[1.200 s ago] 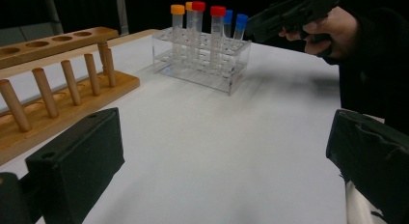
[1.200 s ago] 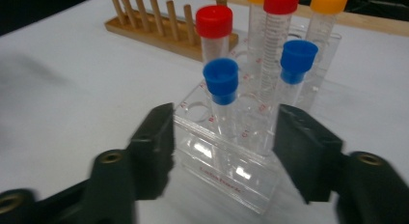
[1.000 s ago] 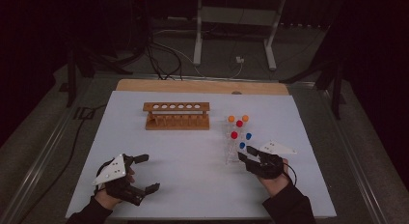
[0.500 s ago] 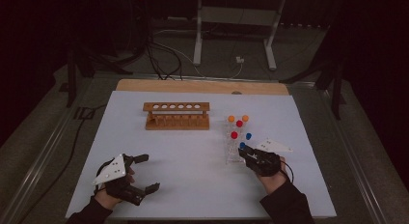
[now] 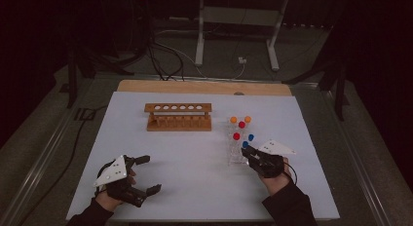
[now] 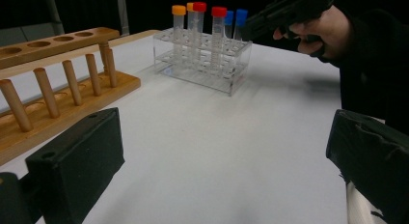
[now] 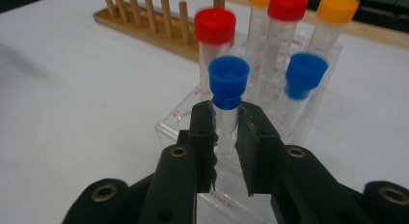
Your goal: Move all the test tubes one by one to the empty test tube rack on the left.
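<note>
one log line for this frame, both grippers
right gripper: shut on blue-capped tube in clear rack | left gripper: open, idle

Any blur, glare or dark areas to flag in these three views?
High view: dim, surroundings nearly black beyond the table. Left gripper view: sharp, near jaws soft. Right gripper view: the front blue-capped tube is sharp; the red and orange caps behind are slightly blurred.

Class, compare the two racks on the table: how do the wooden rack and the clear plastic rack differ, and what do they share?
The wooden rack is brown and opaque; the clear rack is see-through. The wooden rack's holes are empty; the clear rack holds tubes with orange, red and blue caps. The wooden rack stands apart from both claws; the right claw is closing around a blue-capped tube in the clear rack. Both stand on the white table.
</note>
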Tool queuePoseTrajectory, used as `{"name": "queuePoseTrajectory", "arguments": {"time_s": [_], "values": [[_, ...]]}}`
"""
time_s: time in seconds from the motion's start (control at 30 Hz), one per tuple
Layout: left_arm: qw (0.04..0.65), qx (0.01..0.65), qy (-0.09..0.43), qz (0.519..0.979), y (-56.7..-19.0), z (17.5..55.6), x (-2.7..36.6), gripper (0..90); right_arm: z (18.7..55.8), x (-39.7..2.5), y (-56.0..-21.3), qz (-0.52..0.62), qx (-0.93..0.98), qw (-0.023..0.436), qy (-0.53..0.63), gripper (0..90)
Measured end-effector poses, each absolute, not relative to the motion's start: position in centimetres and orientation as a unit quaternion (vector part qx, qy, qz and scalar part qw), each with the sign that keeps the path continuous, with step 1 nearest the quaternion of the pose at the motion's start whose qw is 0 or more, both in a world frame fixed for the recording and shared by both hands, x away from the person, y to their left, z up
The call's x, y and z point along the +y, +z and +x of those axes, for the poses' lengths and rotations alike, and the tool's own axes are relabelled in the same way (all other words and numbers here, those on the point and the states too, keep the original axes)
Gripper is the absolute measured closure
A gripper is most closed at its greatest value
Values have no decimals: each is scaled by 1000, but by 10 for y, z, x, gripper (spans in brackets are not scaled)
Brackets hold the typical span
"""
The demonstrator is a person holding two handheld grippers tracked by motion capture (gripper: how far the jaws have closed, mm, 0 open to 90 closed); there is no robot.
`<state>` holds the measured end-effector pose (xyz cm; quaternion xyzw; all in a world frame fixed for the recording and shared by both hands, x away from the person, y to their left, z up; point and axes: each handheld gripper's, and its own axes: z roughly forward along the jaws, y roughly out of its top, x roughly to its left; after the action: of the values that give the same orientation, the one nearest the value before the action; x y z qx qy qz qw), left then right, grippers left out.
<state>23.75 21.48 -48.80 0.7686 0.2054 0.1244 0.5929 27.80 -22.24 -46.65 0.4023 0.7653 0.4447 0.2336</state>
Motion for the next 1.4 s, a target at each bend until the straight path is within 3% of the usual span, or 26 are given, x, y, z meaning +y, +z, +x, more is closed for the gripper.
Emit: {"name": "queuePoseTrajectory", "arguments": {"time_s": [0.6, 1.4], "values": [[585, 216, 111, 774, -487, 237, 211, 5, 254, -216, -417, 342, 750, 287, 489, 767], [613, 184, 56, 766, -446, 258, 167, 5, 253, -173, -441, 279, 804, 194, 488, 767]]}}
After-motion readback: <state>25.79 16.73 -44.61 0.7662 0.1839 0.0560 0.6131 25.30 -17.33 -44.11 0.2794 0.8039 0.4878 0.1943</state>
